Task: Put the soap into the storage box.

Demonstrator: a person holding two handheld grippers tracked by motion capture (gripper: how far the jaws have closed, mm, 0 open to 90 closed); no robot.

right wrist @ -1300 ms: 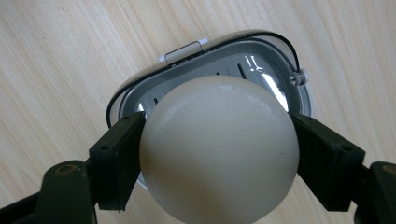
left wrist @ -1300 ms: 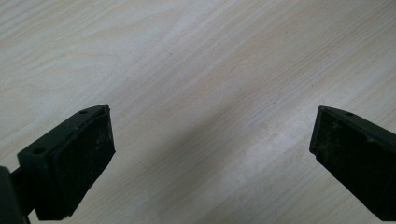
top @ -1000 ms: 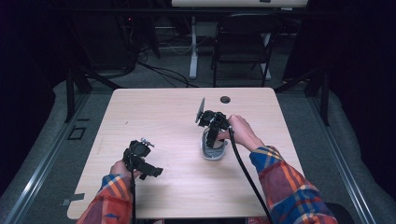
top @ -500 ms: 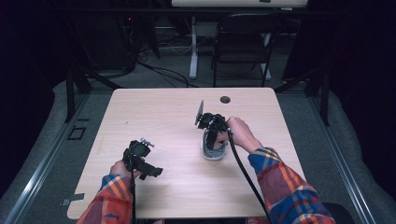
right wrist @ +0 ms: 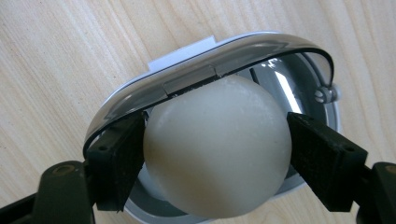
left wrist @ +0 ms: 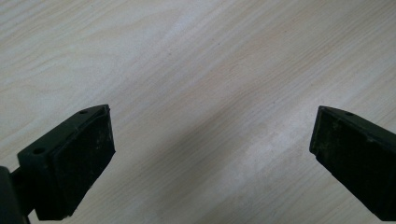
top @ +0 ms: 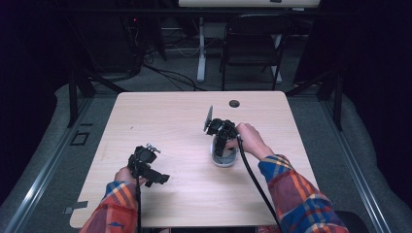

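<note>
Right now the right tongs (right wrist: 217, 154) clench a pale ball (right wrist: 215, 149) over a grey container (right wrist: 308, 79) mid-counter (top: 170, 116); the left tongs (left wrist: 210, 154) gape, released, near the front-left corner.

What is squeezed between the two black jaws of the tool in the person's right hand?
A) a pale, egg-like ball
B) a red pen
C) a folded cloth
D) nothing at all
A: in the right gripper view, the right gripper has a jaw pressed against each side of the pale ball, which sits over an open, shiny oval container on the wooden table.
</note>
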